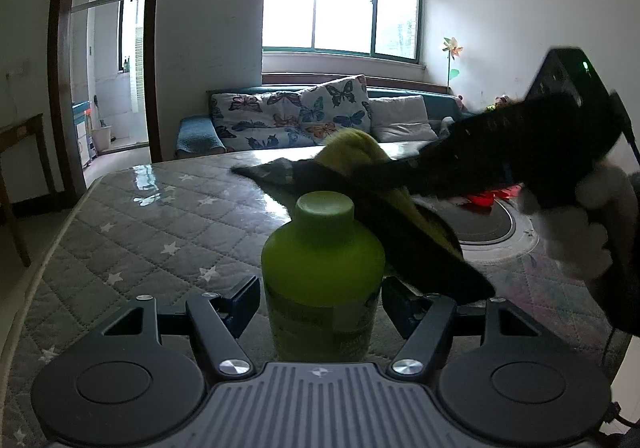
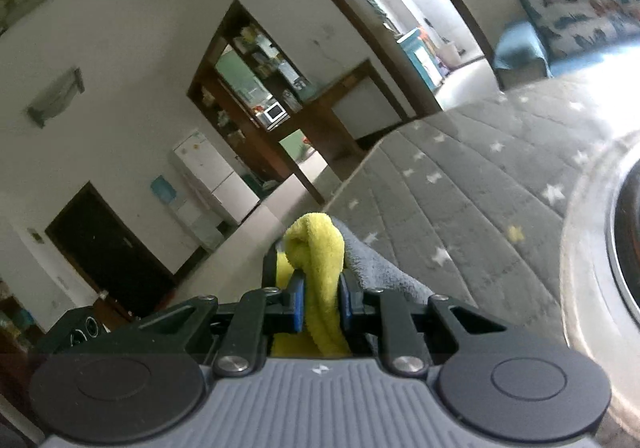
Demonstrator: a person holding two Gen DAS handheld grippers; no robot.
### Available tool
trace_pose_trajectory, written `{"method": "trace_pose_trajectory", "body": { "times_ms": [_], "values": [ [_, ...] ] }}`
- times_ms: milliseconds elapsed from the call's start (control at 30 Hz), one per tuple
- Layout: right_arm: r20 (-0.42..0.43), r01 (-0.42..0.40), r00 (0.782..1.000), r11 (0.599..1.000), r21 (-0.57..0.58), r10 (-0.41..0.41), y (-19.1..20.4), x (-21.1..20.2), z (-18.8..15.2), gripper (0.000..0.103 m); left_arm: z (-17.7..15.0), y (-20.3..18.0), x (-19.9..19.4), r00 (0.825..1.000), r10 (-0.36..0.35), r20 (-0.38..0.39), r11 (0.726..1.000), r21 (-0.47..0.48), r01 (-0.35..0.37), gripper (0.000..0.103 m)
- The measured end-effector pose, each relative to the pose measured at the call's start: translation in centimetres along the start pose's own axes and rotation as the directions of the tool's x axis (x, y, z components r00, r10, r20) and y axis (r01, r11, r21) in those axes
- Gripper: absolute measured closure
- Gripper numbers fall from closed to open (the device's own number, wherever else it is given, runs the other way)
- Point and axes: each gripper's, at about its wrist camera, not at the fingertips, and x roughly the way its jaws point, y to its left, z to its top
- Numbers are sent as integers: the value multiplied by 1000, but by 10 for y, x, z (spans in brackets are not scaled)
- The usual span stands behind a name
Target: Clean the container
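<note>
Green bottle [image 1: 322, 272] upright in left tool [image 1: 319, 300].

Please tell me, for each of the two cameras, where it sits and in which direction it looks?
Left wrist: sits behind the left gripper, faces the sofa and window; its fingers flank the green bottle; a white-gloved hand shows.
Right wrist: sits behind the right gripper, tilted, faces the doorways; fingers pinch the yellow cloth.
Shared: cloth, star-patterned table cover.

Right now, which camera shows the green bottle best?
The left wrist view: the green bottle stands centred between the left tool's fingers, cap and label visible. The right wrist view shows none of it, only the yellow cloth.
</note>
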Motion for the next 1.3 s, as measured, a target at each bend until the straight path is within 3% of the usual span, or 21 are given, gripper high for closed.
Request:
{"method": "trace_pose_trajectory", "body": {
  "times_ms": [600, 867, 1067, 1300],
  "values": [
    [-116, 93, 988, 995, -36, -97, -8, 33, -18, 85, 1, 2, -8, 1000, 9, 15, 999, -43, -9, 32],
    [-63, 45, 997, 999, -7, -45, 0, -2, -26, 86, 1, 2, -9, 1000, 15, 15, 999, -39, -15, 32],
    [11, -31, 999, 999, -42, 31, 19, -16, -3, 86, 0, 3, -9, 1000, 5, 19, 1000, -25, -5, 33],
    [-17, -26, 1000, 997, -77, 24, 23, 5, 10, 86, -1, 8, -8, 1000, -20, 24, 1000, -13, 21, 32]
  ]
}}
